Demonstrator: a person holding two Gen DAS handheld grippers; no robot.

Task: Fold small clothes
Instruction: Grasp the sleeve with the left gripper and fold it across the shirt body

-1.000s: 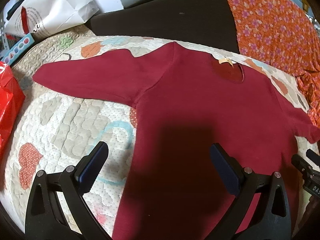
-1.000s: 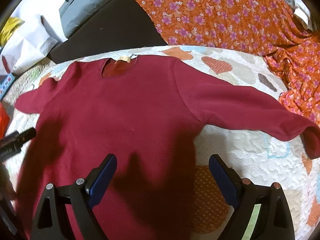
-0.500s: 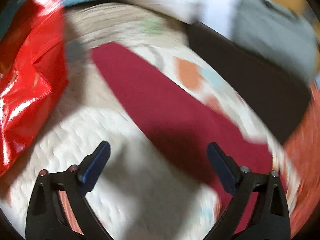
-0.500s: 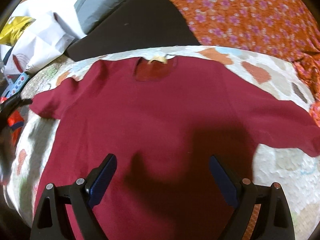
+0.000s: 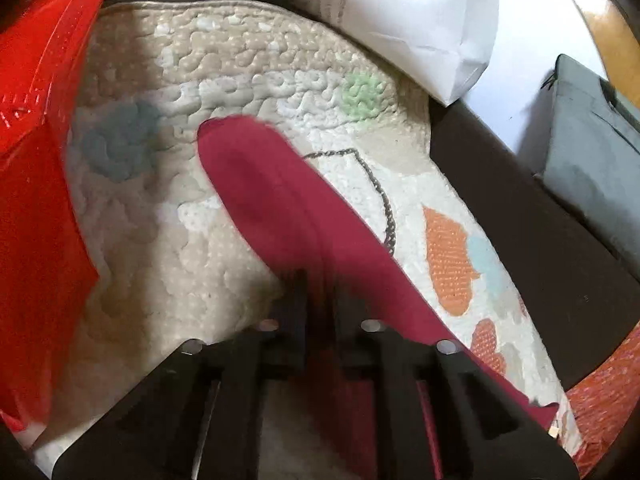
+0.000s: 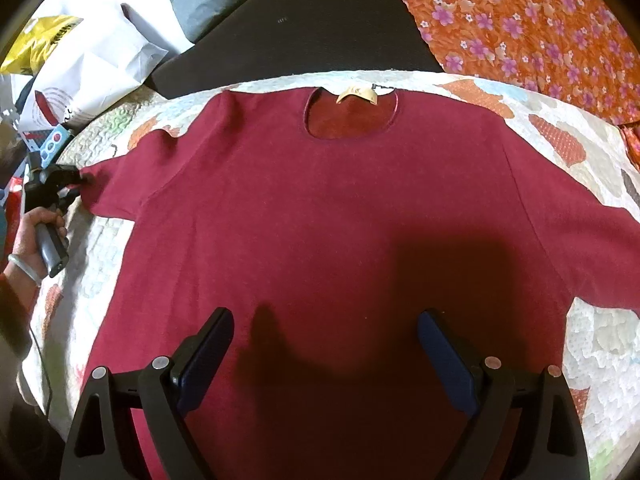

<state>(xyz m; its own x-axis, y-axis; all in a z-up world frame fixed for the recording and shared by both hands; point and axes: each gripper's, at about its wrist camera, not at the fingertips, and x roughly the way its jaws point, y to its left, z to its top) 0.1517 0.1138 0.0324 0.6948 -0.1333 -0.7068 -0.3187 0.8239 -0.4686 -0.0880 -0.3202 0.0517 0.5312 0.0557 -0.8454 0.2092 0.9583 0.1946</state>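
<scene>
Now that the left gripper (image 5: 316,292) has swung out from over the shirt's body and clamped down on the left sleeve (image 5: 280,204), partway along it and short of the cuff, the first fold looks ready to start: sleeve in over the chest. It points steeply down at the quilt (image 5: 168,264), beside the red bag (image 5: 36,184). The shirt (image 6: 340,216) lies flat, front up, collar away from me. The right gripper (image 6: 326,354) hangs over the lower body, jaws spread wide and empty, tilted down too.
</scene>
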